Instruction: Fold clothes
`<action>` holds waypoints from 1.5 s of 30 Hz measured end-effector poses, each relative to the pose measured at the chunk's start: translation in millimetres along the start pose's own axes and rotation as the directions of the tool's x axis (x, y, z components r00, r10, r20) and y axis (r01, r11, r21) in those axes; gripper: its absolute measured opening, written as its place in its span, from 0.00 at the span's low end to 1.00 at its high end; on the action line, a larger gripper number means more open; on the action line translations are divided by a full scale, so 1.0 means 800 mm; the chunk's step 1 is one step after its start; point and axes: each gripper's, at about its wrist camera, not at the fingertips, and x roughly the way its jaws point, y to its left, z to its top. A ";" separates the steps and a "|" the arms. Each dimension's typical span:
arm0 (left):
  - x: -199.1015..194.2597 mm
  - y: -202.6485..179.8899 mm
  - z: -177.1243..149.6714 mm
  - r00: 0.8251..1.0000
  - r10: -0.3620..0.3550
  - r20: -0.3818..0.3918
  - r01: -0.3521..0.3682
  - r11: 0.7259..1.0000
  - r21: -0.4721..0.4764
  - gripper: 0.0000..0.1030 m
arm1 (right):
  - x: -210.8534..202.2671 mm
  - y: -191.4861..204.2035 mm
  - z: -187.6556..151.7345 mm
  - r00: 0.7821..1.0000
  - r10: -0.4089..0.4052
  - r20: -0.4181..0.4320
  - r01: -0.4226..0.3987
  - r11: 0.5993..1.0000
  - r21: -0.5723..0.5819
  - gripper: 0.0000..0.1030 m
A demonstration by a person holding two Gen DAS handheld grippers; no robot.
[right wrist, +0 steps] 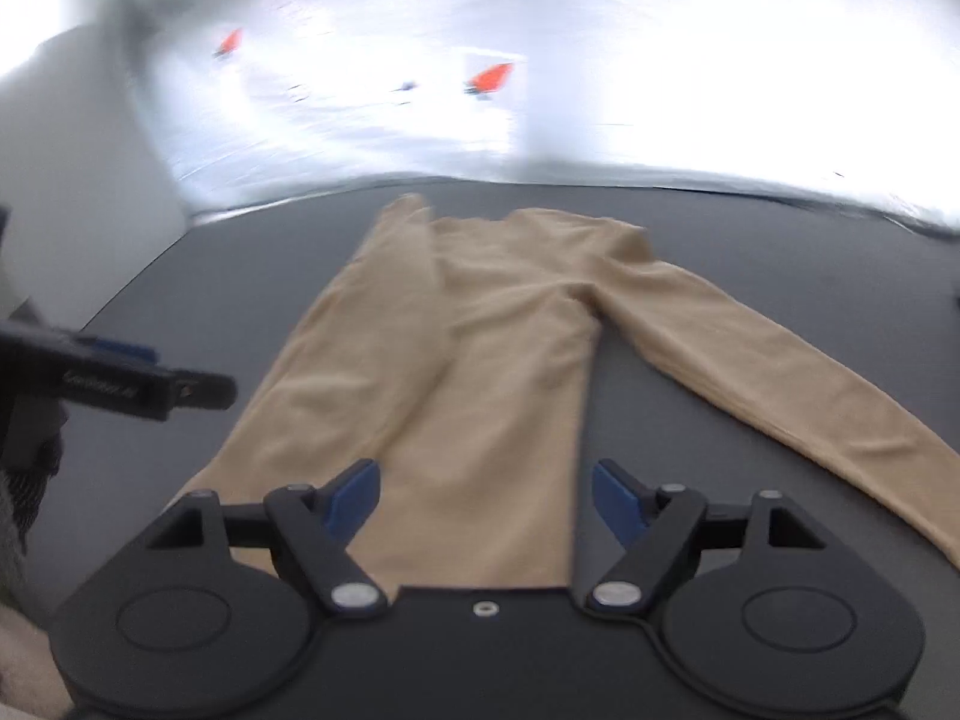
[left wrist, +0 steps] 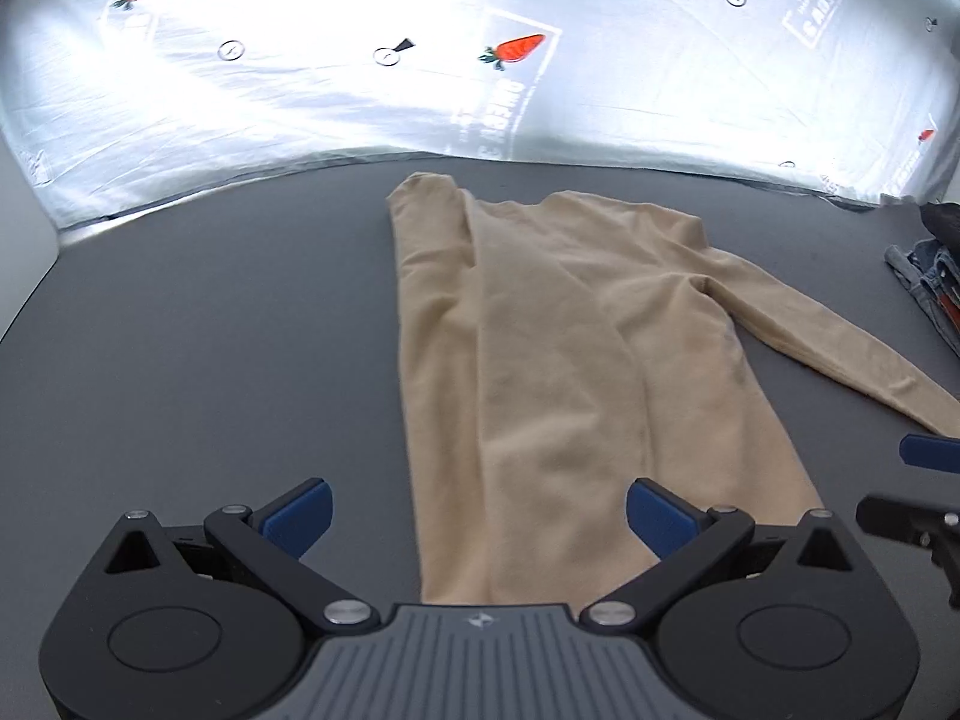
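Note:
A beige long-sleeved top (left wrist: 558,372) (right wrist: 456,360) lies flat on the dark grey table (left wrist: 210,348) (right wrist: 750,450). Its left sleeve is folded in over the body, and its right sleeve (left wrist: 840,348) (right wrist: 780,372) stretches out toward the right. My left gripper (left wrist: 480,519) hovers open above the near hem, with nothing between its blue pads. My right gripper (right wrist: 486,501) is open too, above the hem near the body's right edge. In the left wrist view the right gripper's blue fingertip (left wrist: 930,453) shows at the right edge. The left gripper's dark body (right wrist: 120,384) enters the right wrist view from the left.
A shiny silver sheet with carrot prints (left wrist: 516,51) (right wrist: 489,79) rises behind the table's far edge. A pile of other clothes, denim among them (left wrist: 930,282), sits at the table's right edge. A white wall (right wrist: 78,180) stands to the left.

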 end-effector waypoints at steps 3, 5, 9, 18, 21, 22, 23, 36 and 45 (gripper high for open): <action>0.025 -0.017 0.024 1.000 -0.030 0.002 0.030 0.999 0.037 1.00 | 0.003 -0.065 0.000 0.991 -0.133 0.017 0.126 0.969 0.213 0.83; 0.044 -0.028 0.039 0.999 -0.045 -0.006 0.045 0.998 0.054 1.00 | 0.008 -0.109 -0.005 0.974 -0.224 0.015 0.206 0.918 0.339 0.83; 0.076 -0.048 0.069 0.998 -0.060 -0.019 0.061 0.995 0.079 1.00 | 0.012 -0.178 -0.019 0.907 -0.419 -0.047 0.389 0.787 0.479 0.85; 0.147 -0.077 0.088 0.988 -0.020 -0.152 0.035 0.994 0.102 1.00 | 0.021 -0.275 -0.049 0.762 -0.623 -0.177 0.599 0.574 0.558 0.84; 0.160 -0.082 0.082 0.980 -0.011 -0.196 0.033 0.993 0.110 1.00 | 0.026 -0.280 -0.052 0.761 -0.630 -0.157 0.600 0.591 0.539 0.59; 0.163 -0.083 0.081 0.978 -0.008 -0.207 0.032 0.993 0.112 1.00 | 0.027 -0.278 -0.050 0.755 -0.640 -0.142 0.607 0.599 0.522 0.40; 0.164 -0.085 0.080 0.977 -0.006 -0.214 0.031 0.993 0.114 1.00 | 0.029 -0.275 -0.043 0.751 -0.647 -0.131 0.611 0.608 0.507 0.29; 0.116 -0.110 0.140 0.897 -0.425 -0.123 0.415 0.905 -0.096 1.00 | 0.066 -0.131 0.052 0.979 -0.158 0.130 0.114 0.950 0.291 0.05; 0.142 -0.098 0.127 0.842 -0.506 -0.186 0.433 0.841 -0.324 0.73 | 0.071 0.008 0.051 0.988 0.126 0.086 -0.121 0.991 -0.058 0.05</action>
